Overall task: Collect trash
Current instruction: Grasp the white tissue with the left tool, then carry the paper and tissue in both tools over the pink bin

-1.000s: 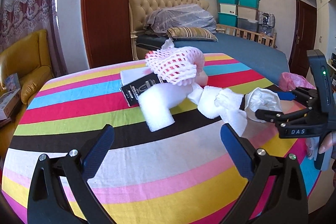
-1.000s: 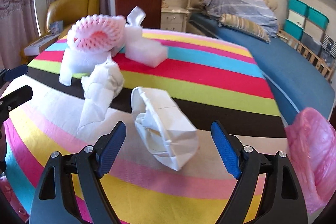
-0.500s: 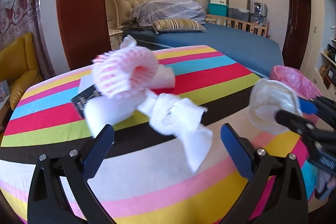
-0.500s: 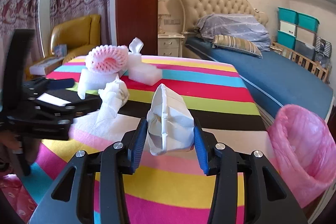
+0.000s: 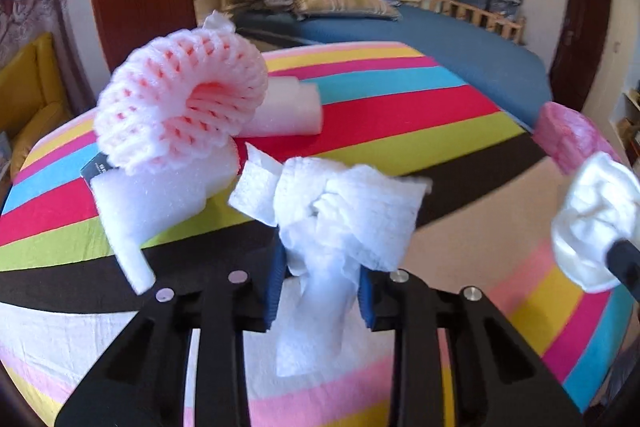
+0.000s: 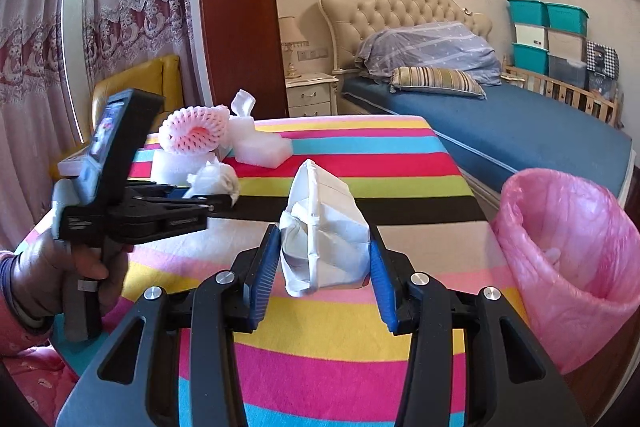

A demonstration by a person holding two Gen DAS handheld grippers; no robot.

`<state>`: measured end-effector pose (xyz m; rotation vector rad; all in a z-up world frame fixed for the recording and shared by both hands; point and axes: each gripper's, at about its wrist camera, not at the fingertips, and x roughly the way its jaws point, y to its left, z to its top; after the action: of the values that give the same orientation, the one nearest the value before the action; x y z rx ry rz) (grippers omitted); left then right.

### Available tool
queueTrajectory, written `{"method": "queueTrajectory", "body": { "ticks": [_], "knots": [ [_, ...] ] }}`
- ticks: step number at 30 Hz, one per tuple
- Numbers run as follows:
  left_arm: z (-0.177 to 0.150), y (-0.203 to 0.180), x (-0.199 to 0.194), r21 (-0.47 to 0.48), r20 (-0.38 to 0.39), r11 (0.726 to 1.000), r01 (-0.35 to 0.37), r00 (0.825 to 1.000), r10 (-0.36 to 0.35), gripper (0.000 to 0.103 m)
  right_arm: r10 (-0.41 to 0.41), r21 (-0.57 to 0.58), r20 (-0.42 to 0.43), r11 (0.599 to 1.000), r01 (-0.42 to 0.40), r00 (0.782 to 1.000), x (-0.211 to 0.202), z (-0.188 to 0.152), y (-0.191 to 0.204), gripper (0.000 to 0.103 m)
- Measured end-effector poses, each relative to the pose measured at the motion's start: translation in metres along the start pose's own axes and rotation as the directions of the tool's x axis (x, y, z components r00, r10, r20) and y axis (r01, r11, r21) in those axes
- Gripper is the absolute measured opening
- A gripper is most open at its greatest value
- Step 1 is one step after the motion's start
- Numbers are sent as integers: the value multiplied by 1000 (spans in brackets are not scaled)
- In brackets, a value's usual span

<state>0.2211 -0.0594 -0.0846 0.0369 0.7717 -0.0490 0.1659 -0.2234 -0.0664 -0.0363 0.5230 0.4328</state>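
Right gripper (image 6: pixel 322 263) clamps folded paper wad (image 6: pixel 324 231) just left of pink bag (image 6: pixel 568 267) – soft rim may fold, wad bounces out. Left gripper (image 5: pixel 322 291) pinches crumpled tissue (image 5: pixel 344 211) further left of bag, above desk (image 5: pixel 400 123) – loose tail may slip.

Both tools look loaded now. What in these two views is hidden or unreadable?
- Black box, left wrist view: mostly buried under pink foam net; label unreadable.
- Pink bag, right wrist view: bottom hidden by its wall.
- Crumpled tissue, left wrist view: motion-blurred.
- Left tool: pads hidden behind tissue.
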Motion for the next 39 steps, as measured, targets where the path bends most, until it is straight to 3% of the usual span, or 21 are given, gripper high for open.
{"method": "queueTrajectory", "body": {
  "ticks": [5, 13, 27, 39],
  "knots": [
    [-21, -4, -26, 44, 42, 997, 58, 997, -60, 28, -3, 14, -8, 1000, 3, 1000, -6, -10, 4, 42],
    [-37, -13, -58, 65, 131, 995, 75, 988, -83, 28, -16, 26, -15, 1000, 16, 1000, -14, -22, 10, 42],
    [-51, -45, -104, 140, 323, 984, 112, 934, -153, 29, -97, 32, 105, 995, 94, 990, -49, -13, 13, 43],
    [-46, -63, -105, 188, 340, 973, 135, 920, -194, 29, -152, 47, 116, 988, 148, 982, -61, -16, -3, 43]
  ]
}}
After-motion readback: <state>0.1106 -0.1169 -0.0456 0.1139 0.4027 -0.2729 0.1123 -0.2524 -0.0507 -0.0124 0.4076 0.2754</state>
